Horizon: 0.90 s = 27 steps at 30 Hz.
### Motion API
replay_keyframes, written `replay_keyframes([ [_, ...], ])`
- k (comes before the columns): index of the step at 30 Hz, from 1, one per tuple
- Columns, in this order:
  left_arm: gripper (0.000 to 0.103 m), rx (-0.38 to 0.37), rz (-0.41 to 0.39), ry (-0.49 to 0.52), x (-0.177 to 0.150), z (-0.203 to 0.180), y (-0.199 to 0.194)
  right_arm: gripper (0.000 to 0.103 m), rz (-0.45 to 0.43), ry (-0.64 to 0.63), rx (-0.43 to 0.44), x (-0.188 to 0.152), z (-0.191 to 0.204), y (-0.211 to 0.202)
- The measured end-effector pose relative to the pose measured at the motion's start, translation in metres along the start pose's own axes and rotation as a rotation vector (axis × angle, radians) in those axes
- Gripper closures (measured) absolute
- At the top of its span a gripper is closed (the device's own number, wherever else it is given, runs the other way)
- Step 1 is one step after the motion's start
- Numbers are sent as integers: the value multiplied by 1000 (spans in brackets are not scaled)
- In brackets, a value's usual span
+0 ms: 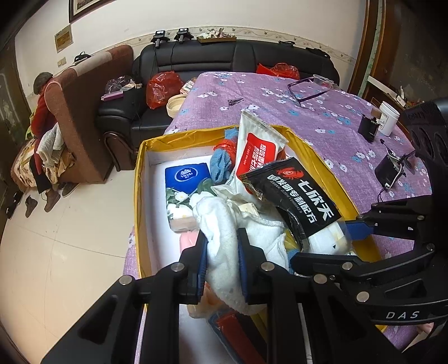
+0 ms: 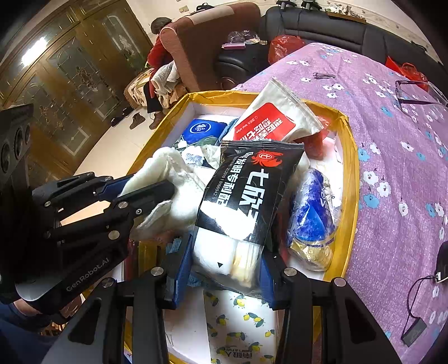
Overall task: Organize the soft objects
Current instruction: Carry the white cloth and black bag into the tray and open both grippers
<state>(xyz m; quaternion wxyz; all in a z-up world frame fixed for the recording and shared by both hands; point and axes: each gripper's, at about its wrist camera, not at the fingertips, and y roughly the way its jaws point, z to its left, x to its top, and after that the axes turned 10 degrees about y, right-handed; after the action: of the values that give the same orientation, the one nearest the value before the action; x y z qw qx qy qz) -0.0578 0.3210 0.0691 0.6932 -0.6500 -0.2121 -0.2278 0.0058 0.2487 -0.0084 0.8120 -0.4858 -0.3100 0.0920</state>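
Now the left tool (image 1: 222, 259) pinches a nubby white towel (image 1: 224, 238); the right tool (image 2: 224, 268) clamps a glossy black pouch (image 2: 246, 196).

We are in the living room of a home: a black leather sofa (image 1: 235, 61) and a brown armchair (image 1: 92, 112) stand against a white wall with a framed picture (image 1: 84, 7). Shoes (image 1: 30, 201) lie on the tiled floor (image 1: 70, 252), a purple flowered cloth (image 1: 280, 95) covers the surface, and glass-fronted wooden cabinets (image 2: 70, 84) line one side.
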Motion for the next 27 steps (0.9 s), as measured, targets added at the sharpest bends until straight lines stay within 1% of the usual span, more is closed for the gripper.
replay_keyframes([
  [20,84,5,-9,38,-9,-14,-8,56,-2,9,-10,-8,4,-1],
  [24,84,8,-13,36,-11,-14,-9,54,-2,-1,-18,-9,5,-2],
  [27,82,9,-12,27,-13,-13,-11,51,1,-5,-21,-12,6,-4],
])
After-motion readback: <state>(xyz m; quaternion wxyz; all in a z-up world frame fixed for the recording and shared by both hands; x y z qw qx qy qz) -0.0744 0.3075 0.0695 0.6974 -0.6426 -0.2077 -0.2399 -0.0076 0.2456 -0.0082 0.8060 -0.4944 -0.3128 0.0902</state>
